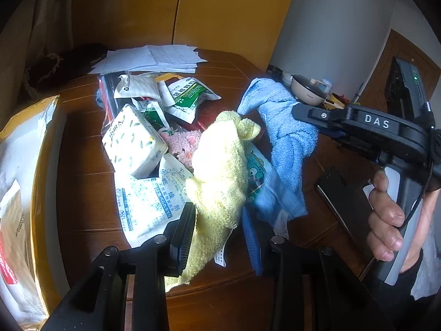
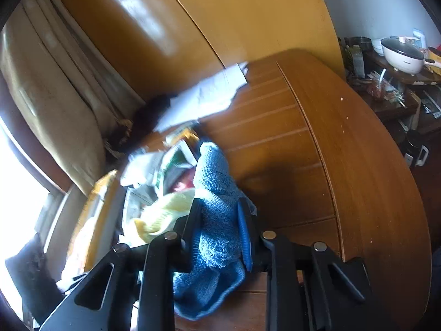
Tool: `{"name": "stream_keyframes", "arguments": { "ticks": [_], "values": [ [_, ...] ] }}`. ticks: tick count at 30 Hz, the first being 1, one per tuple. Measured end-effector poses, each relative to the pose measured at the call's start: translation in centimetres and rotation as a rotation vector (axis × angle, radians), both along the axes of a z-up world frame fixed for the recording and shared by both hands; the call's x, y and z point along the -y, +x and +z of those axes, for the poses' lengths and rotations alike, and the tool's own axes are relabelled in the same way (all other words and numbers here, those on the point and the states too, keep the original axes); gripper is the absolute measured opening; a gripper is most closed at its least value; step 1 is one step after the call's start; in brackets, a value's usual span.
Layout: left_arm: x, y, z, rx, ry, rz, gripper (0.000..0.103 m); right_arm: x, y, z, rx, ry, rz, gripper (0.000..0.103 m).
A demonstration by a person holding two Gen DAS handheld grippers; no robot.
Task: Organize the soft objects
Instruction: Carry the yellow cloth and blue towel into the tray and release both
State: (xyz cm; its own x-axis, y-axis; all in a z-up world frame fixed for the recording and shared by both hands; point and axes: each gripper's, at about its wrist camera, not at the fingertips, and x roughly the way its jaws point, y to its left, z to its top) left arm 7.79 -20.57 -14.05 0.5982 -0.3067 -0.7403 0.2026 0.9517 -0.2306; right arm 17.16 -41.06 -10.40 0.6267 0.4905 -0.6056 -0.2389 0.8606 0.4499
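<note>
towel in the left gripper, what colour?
Pale yellow towel, pinched in the left gripper; clearest in the left wrist view.

A brown wooden table with pale inlaid lines (image 1: 228,66) fills the frame's middle. At its top centre lie loose white paper sheets (image 1: 154,58); a yellow padded mailer (image 1: 24,171) rests along the left edge, white printed sachets (image 1: 143,201) at centre, a flat black slab (image 1: 341,198) at right.

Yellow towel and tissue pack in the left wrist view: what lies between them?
A pink fuzzy cloth shows between the tissue pack and the yellow towel, which the left claw holds.
</note>
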Motion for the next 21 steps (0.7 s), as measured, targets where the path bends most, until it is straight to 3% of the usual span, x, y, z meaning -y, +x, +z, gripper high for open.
{"name": "stream_keyframes", "arguments": {
  "ticks": [8,10,13,18,21],
  "values": [
    [0.6,1.6,-0.2,-0.008,-0.012,-0.003,0.037,0.3,-2.9,3.5,0.108,0.047,0.039,0.018],
    [0.6,1.7,-0.4,-0.006,-0.016,0.007,0.03,0.2,-3.2,3.7,0.115,0.053,0.055,0.018],
    [-0.4,1.2,-0.2,-0.012,-0.061,0.027,0.026,0.0,-3.6,4.2,0.133,0.072,0.086,0.018],
    [-3.8,-1.5,2.4,0.058,-0.195,0.078,0.022,-0.5,-5.0,5.2,0.17,0.141,0.147,0.018],
    [-5.9,-3.0,3.7,0.084,-0.209,0.141,0.022,-1.5,-6.0,6.4,0.204,0.168,0.186,0.018]
  ]
}}
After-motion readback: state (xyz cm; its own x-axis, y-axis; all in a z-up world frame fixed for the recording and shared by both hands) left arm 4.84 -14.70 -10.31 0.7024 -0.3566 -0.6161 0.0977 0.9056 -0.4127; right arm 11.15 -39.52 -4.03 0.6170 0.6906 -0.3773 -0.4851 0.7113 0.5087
